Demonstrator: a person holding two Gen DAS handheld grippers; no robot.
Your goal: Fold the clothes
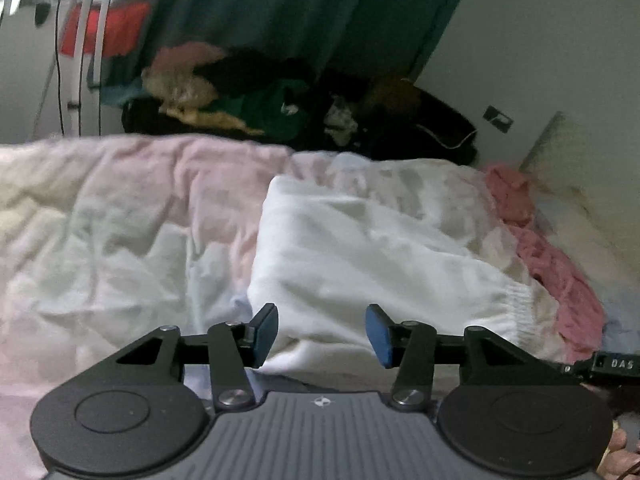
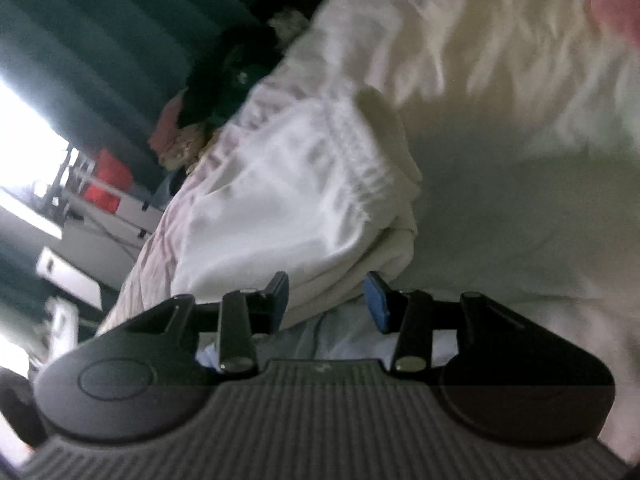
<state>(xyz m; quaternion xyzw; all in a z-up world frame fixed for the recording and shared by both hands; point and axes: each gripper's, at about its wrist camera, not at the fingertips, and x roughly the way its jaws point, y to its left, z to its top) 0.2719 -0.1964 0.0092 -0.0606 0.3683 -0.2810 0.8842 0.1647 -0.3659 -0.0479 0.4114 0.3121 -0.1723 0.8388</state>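
I am in a home bedroom; under me lies a bed with a rumpled pale quilt (image 1: pixel 120 216); a pillow (image 1: pixel 576 168) leans at the wall; loose clothes (image 1: pixel 248 96) are heaped past the bed; a dark green curtain (image 1: pixel 280 8) hangs behind them.

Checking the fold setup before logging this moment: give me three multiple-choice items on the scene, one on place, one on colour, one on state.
1. Where does the white garment lie?
A. On the bed cover
B. On a hanger
C. In a drawer

2. What colour is the crumpled cloth beside the white garment?
A. Yellow
B. Pink
C. Black

3. How does the left claw stand?
A. Shut on the garment
B. Shut on nothing
C. Open

Answers:
1 A, it is spread over the pale quilted cover.
2 B, pink folds run along the garment's right edge.
3 C, its blue pads stand apart with only cloth behind them; the right claw is open too.
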